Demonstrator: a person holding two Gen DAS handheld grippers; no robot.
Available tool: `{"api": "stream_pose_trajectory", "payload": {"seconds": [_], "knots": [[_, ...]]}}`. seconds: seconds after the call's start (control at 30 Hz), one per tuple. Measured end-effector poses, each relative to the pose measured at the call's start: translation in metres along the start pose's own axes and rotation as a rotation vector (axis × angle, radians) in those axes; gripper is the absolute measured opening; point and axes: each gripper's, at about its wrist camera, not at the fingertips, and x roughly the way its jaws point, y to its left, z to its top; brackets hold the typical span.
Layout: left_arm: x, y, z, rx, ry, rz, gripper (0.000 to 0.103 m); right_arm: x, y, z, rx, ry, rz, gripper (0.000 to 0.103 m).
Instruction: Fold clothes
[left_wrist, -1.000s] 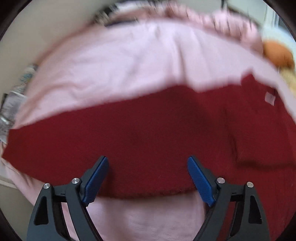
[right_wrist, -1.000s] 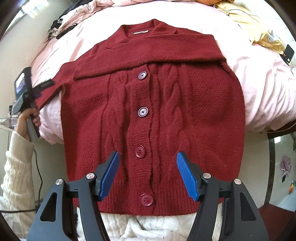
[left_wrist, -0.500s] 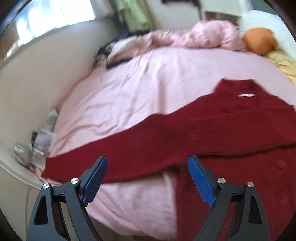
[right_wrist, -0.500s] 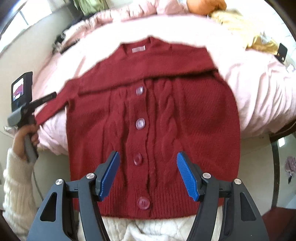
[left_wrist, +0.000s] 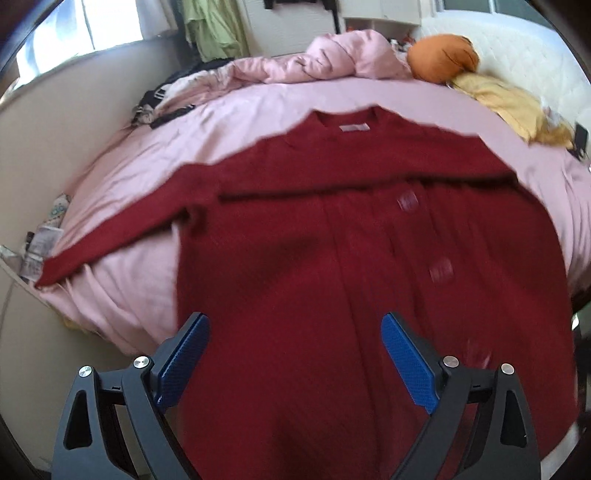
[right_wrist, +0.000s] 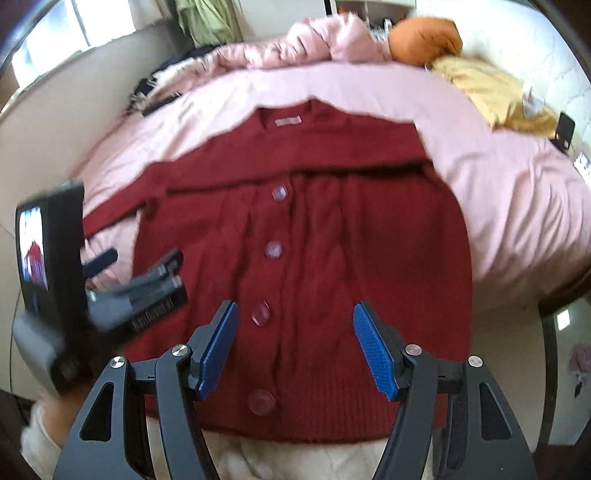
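Note:
A dark red knit cardigan (left_wrist: 351, 258) lies flat, buttons up, on a pink bed (left_wrist: 221, 122). One sleeve is folded across its chest; the other sleeve (left_wrist: 110, 236) stretches out left to the bed's edge. My left gripper (left_wrist: 295, 354) is open and empty above the cardigan's lower left part. My right gripper (right_wrist: 295, 347) is open and empty above the button line near the hem of the cardigan (right_wrist: 314, 240). The left gripper also shows at the left of the right wrist view (right_wrist: 147, 269).
A bunched pink duvet (left_wrist: 332, 55) and an orange cushion (left_wrist: 443, 55) lie at the head of the bed. A yellow garment (left_wrist: 509, 107) lies at the right. Dark clothes (left_wrist: 162, 99) lie at the left edge. A white fuzzy fabric (right_wrist: 295, 458) lies under the hem.
My left gripper has swung from the outstretched left sleeve toward the cardigan's body, close beside my right gripper. The right gripper has tilted up a little. The cardigan has not moved.

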Motion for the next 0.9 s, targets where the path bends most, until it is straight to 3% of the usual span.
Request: {"api": "stream_pose_trajectory", "payload": {"seconds": [0.1, 0.27, 0.9], "knots": [[0.011, -0.017, -0.015, 0.054, 0.046, 0.013, 0.094, 0.003, -0.007, -0.006, 0.013, 0.021, -0.001, 0.066], [0.011, -0.021, -0.014, 0.065, 0.046, 0.029, 0.094, -0.001, -0.007, -0.013, 0.008, 0.007, 0.009, 0.066], [0.017, -0.008, -0.013, -0.009, 0.076, -0.047, 0.094, 0.013, -0.002, -0.01, -0.04, 0.046, -0.027, 0.066]]}}
